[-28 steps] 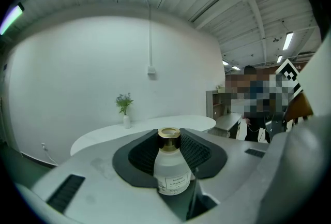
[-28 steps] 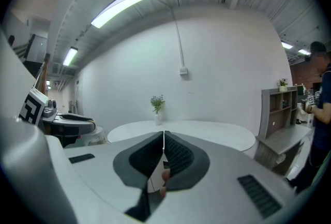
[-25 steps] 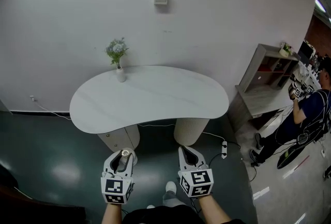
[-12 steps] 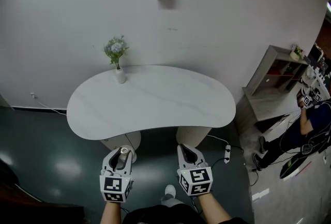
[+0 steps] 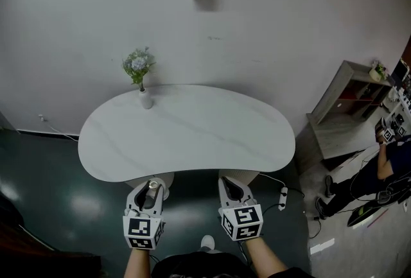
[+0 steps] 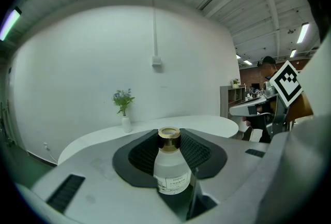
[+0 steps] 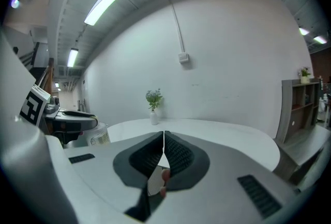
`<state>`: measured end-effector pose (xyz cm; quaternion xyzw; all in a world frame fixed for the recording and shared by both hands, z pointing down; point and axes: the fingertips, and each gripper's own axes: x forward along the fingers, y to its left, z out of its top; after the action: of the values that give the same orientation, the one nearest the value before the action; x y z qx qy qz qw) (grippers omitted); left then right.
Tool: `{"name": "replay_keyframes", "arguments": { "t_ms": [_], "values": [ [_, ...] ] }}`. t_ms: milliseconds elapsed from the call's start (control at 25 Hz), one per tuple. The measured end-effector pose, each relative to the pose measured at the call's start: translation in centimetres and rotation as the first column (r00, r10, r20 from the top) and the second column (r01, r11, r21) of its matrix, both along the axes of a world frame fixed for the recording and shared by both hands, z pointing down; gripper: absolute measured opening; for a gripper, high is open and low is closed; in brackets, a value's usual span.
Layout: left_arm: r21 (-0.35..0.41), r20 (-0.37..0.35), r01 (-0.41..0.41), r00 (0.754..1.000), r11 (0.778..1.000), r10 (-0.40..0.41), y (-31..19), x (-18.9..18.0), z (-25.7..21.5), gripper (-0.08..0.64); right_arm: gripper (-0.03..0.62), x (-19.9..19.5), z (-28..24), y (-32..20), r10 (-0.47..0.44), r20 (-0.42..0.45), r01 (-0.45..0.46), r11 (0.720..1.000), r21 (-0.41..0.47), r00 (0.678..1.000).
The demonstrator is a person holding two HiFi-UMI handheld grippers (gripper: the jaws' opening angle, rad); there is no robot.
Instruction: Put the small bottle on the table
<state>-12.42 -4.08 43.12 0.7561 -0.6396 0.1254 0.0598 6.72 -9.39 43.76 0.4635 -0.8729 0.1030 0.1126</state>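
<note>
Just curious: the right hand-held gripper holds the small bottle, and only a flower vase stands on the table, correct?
No: the left hand-held gripper holds the small bottle, per the left gripper view. Only the flower vase stands on the table.

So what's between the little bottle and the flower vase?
Only bare white table. The head view shows the small bottle held in the left gripper near its front edge, the flower vase at the back, nothing between.
</note>
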Motion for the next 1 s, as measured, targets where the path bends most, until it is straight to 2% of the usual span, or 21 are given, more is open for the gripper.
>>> {"name": "replay_keyframes", "arguments": {
  "t_ms": [480, 1000],
  "values": [
    [-0.006, 0.014, 0.015, 1.000, 1.000, -0.015, -3.6, 1.1, 0.0, 0.130, 0.067, 1.6, 0.7, -3.8, -0.004, 0.016, 0.004, 1.000, -0.014, 1.000],
    [-0.013, 0.003, -0.016, 1.000, 1.000, 0.016, -7.3, 0.1, 1.0, 0.130, 0.067, 0.7, 1.4, -6.6, 0.023, 0.009, -0.023, 0.999, -0.028, 1.000]
  ]
}}
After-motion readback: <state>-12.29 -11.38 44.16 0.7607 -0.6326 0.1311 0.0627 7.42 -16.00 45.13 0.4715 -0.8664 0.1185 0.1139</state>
